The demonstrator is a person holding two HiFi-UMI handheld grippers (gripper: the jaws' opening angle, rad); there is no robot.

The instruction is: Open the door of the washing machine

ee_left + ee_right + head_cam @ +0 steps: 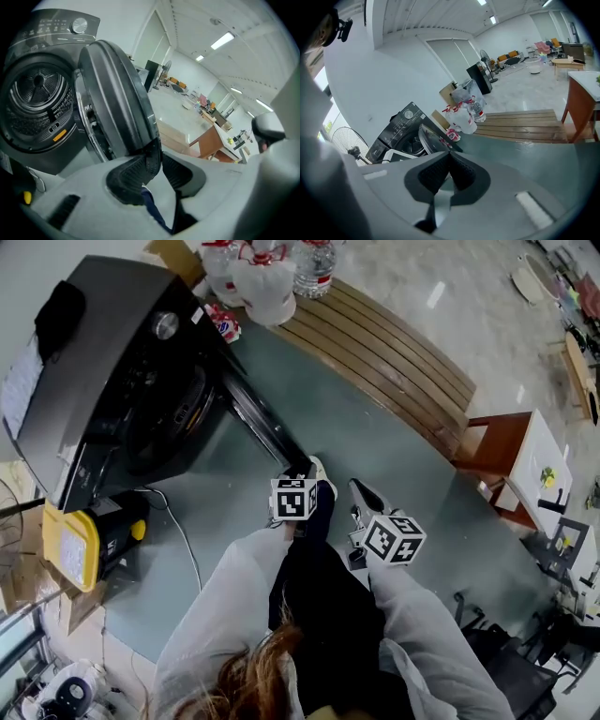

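door (112, 93) of the washing machine (103, 362) stands wide open, my left gripper (160, 158) pinching its rim; right gripper (449, 159) closed, empty.

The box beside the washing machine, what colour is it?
The box is yellow, seen best in the head view.

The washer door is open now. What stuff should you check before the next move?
1. Left gripper clamped on the door edge: ok.
2. Door swung clear of the drum opening: ok.
3. Right gripper shut, empty, away from the door: ok.
4. Bags and bottles clear of a wider door swing: cannot tell.
5. Cable on the floor away from the door: ok.
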